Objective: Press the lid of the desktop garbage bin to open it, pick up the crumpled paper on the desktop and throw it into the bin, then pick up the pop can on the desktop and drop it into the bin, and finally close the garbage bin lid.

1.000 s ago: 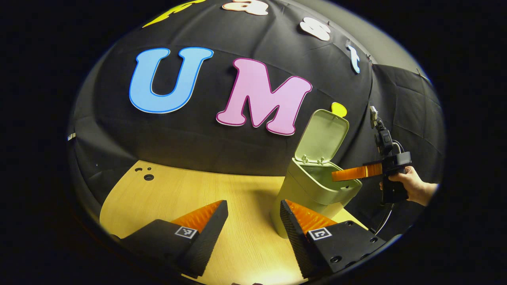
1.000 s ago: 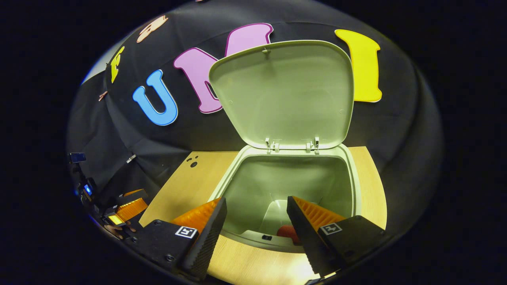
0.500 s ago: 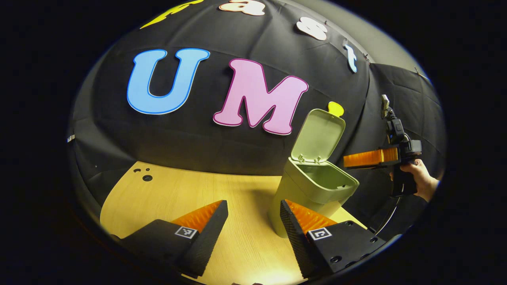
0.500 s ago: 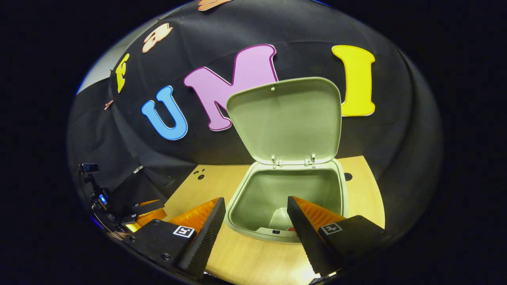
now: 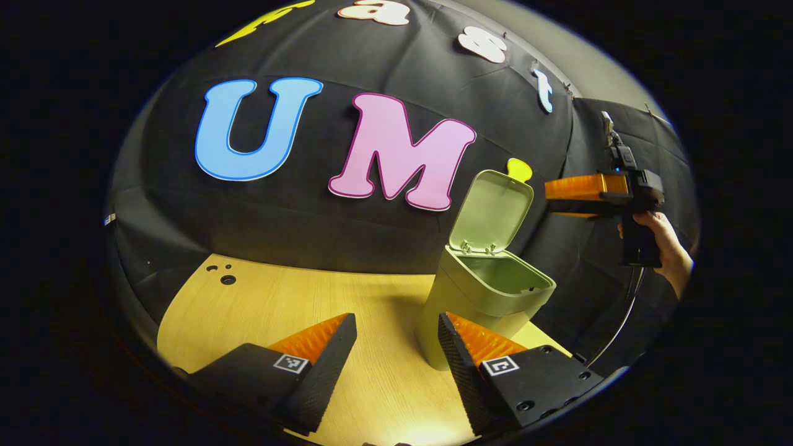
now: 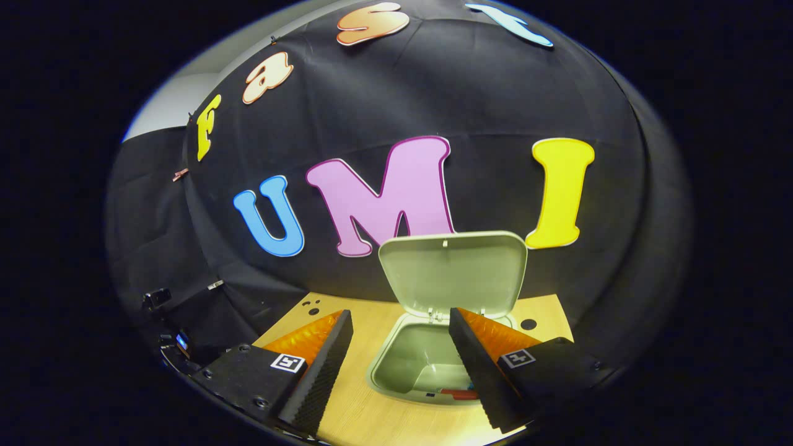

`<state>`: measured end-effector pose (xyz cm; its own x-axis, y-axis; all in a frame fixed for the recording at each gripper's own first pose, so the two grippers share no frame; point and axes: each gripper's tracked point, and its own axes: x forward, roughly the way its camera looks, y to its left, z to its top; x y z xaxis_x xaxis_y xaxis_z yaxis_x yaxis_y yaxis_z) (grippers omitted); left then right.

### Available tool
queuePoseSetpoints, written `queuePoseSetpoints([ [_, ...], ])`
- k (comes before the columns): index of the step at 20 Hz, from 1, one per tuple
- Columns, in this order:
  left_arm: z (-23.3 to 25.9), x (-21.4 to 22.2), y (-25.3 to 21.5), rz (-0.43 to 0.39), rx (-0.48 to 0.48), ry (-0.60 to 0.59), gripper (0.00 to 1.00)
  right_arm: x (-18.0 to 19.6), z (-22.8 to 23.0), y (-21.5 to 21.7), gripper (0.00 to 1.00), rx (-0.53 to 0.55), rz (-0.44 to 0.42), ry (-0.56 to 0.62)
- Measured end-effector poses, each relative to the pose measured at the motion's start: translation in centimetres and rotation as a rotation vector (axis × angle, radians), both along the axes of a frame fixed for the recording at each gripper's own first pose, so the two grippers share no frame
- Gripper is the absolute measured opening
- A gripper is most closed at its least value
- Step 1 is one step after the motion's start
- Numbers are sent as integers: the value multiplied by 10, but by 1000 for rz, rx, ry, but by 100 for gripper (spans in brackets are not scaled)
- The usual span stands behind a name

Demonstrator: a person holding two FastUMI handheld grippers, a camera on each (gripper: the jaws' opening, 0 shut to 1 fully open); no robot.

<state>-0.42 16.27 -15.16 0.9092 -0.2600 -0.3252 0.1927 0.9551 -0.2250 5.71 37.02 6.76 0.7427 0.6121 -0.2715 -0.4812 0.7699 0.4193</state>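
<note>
Both tools gape empty; right tool (image 6: 399, 362) hovers level above open bin (image 6: 427, 365).

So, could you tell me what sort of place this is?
Probably a staged recording booth: black cloth walls enclose a wooden desktop holding an open green bin, with a hand-held gripper nearby.

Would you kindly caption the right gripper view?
Open right gripper above the bin, lid up.

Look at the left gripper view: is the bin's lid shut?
No: the lid stands tilted up on its hinges at the back of the bin, whose mouth is open.
</note>
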Motion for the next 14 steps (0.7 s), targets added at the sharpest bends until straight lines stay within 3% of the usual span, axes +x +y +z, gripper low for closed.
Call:
queuePoseSetpoints([
  [14, 0, -14, 1, 18, -68, 16, 89, 82, 51, 16, 98, -54, -81, -112],
])
